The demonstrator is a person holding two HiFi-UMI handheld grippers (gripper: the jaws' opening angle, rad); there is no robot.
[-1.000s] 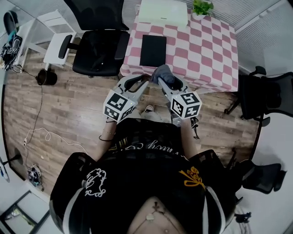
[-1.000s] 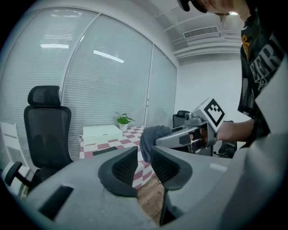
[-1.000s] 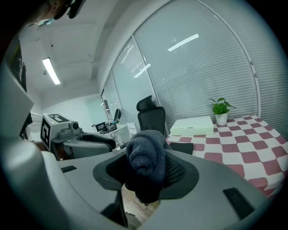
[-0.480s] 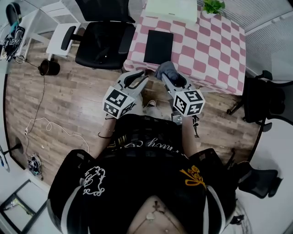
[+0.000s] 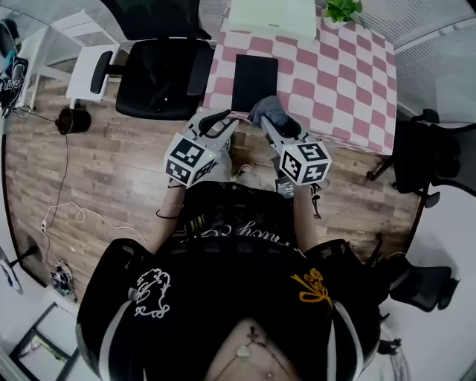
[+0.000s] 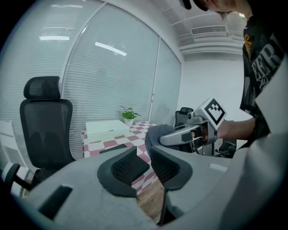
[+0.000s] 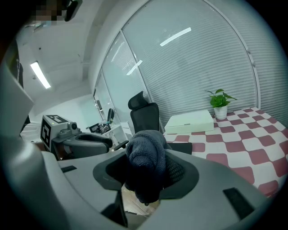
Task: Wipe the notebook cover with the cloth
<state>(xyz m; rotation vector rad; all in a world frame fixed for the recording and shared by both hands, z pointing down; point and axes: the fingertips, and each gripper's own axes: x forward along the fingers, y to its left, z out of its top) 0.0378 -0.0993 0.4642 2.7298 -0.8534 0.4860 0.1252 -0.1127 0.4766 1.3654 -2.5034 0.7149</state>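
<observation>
Grip looks fine to me: the right tongs [image 7: 150, 173] are clamped on the cloth [image 7: 144, 150], a dark knitted wad that bulges out above the tips and hangs a bit below them. The left tongs [image 6: 145, 162] are nearly closed, just a narrow gap with nothing in it, held alongside the right ones. Both sit at the near edge of the desk [image 5: 342, 74], more over the wooden floor than over the checked top.

The notebook [image 5: 255, 82] is the black one lying flat near the desk's near left side, short edge toward the person. There's a pale box [image 5: 271, 16] beyond it and a little plant [image 5: 343, 9] further right. From the head view the cloth is just short of the notebook's near edge; I can't tell if it touches.

How I'd do the next bit: move the right tongs forward and tip them down so the hanging part of the wad lands on the cover, not the hard tips. That cover looks smooth and the checked top under it may let it slide, so I'd set the left tongs on a near corner to pin it. Then long strokes away along the length, overlapping, light pressure. Don't ease the squeeze mid-stroke, since a wad that fat could drag out. Watch the box at the far end so the stroke stops before it.
</observation>
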